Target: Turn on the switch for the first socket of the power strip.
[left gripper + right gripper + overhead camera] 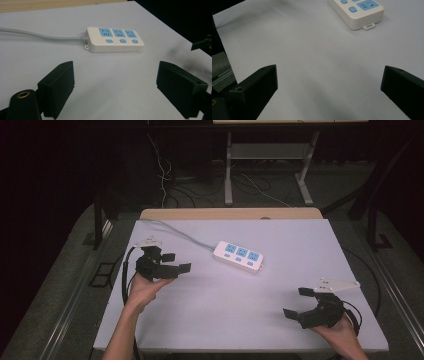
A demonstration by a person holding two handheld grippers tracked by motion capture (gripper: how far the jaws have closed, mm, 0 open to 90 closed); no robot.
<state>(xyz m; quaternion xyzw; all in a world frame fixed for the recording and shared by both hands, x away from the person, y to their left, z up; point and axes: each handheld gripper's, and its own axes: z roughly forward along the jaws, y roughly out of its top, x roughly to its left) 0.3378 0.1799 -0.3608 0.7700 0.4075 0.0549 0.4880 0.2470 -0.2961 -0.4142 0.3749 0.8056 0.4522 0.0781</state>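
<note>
I hold both tongs apart and empty over the worktop (210, 295): left tongs (176, 262) and right tongs (298, 302) flank the power strip (239, 255), which lies flat ahead between them, presumably ready for an approach.

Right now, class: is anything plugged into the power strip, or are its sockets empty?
Empty. The power strip lies flat on the table, its three blue sockets bare, with no plug in any of them.

Bright, even light on the white table (280, 290) — surroundings fall dark; soft shadows, slightly grainy focus.
</note>
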